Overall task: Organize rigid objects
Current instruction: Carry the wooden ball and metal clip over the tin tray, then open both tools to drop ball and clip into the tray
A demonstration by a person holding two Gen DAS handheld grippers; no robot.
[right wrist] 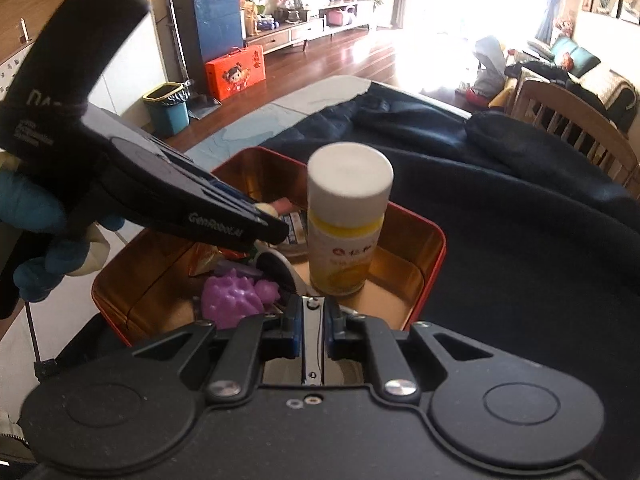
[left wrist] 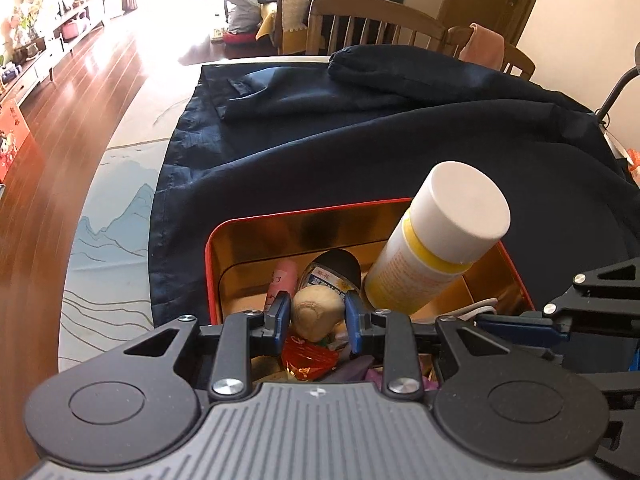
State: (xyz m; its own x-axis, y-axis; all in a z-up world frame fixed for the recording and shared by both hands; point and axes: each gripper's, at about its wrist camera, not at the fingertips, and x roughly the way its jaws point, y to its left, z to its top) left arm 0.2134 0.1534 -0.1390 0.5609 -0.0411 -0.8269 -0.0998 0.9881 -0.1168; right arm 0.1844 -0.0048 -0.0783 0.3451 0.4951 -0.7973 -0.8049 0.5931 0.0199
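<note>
Left wrist view: a dark blue cloth (left wrist: 400, 140) covers the table (left wrist: 116, 216), with wooden floor at nine o'clock and chairs (left wrist: 360, 20) at twelve. A red tin (left wrist: 208, 264) with a gold inside sits at centre. The left gripper (left wrist: 316, 312) grasps a beige rounded lump (left wrist: 316, 312) between its blue pads, over the tin's clutter. A yellow bottle (left wrist: 420, 268) with a white cap stands in the tin, leaning toward one o'clock.

Right wrist view: a sunlit living room, a bin (right wrist: 168, 108) at ten o'clock. The right gripper (right wrist: 314, 328) is clenched on a thin metal clipper (right wrist: 313, 340), its long axis pointing to twelve, at the tin's (right wrist: 436, 264) near edge. The bottle (right wrist: 344, 232) stands upright; a purple spiky toy (right wrist: 232, 300) lies at nine o'clock. A blue-gloved hand (right wrist: 36, 216) holds the left gripper.
</note>
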